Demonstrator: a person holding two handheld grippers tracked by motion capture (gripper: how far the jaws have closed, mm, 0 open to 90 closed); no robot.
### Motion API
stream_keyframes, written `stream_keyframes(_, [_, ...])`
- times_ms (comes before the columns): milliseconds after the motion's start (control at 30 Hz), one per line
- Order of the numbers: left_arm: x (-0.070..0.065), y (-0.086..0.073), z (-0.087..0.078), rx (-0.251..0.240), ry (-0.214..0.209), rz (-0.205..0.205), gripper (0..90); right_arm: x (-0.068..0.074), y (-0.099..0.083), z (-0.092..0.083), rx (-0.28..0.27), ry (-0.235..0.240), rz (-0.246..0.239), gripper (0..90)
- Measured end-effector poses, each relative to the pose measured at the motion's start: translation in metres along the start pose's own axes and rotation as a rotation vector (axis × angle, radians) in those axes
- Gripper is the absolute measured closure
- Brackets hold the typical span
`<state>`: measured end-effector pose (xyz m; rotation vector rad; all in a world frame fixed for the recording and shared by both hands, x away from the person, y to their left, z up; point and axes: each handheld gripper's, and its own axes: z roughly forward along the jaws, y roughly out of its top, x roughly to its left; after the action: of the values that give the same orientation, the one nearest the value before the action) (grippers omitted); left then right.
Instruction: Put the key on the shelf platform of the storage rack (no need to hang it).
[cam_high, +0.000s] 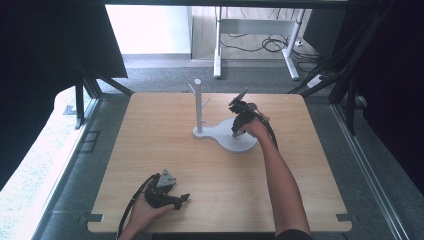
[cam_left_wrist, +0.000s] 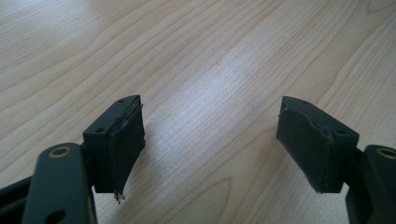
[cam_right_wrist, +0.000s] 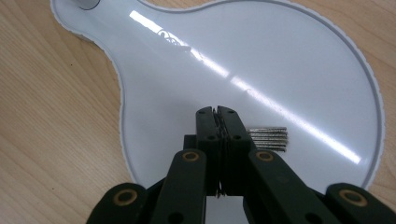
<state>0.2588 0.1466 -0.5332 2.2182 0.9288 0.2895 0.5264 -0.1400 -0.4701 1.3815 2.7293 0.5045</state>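
A white stand with an upright pegged post (cam_high: 198, 102) and a glossy, pear-shaped base tray (cam_high: 247, 144) sits at the table's middle back. My right gripper (cam_high: 235, 132) points down over that tray (cam_right_wrist: 280, 60), its jaws shut tip to tip (cam_right_wrist: 217, 112). A small silver piece of thin stacked bars (cam_right_wrist: 267, 139) shows just beside the right jaw. Whether it lies on the tray or hangs from the jaws I cannot tell. My left gripper (cam_high: 183, 199) rests near the front left of the table, open (cam_left_wrist: 210, 140), with bare wood between its pads.
The light wooden table (cam_high: 165, 150) has notched front corners. Beyond its far edge a white desk frame (cam_high: 255, 30) and cables stand on the grey floor. Dark curtains and black frame struts flank both sides.
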Motion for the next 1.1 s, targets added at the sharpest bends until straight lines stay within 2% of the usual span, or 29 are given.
stream_keyframes(67, [0.000, 0.000, 0.000, 0.005, 0.007, 0.003, 23.7, 0.000, -0.001, 0.000, -0.013, 0.004, 0.003, 88.3])
stream_keyframes(233, [-0.001, 0.000, 0.002, 0.015, 0.010, 0.012, 23.6, 0.001, -0.004, 0.000, -0.021, -0.002, -0.019, 68.1])
stream_keyframes(367, [-0.001, 0.000, 0.002, 0.014, 0.013, 0.013, 23.6, 0.001, -0.007, -0.009, -0.072, -0.011, -0.027, 58.2])
stream_keyframes(500, [-0.001, 0.000, 0.002, 0.014, 0.016, 0.012, 23.6, 0.003, -0.013, -0.018, -0.097, -0.010, -0.041, 50.8])
stream_keyframes(600, [-0.001, 0.000, 0.002, 0.014, 0.016, 0.013, 23.6, 0.005, -0.020, -0.022, -0.102, 0.007, -0.053, 49.7])
stream_keyframes(867, [0.002, 0.000, 0.000, 0.010, 0.027, 0.009, 23.5, 0.005, -0.046, -0.043, -0.159, 0.035, -0.055, 48.2])
stream_keyframes(1100, [0.002, 0.000, 0.000, 0.007, 0.033, 0.002, 23.5, 0.008, -0.079, -0.063, -0.223, 0.064, -0.081, 47.1])
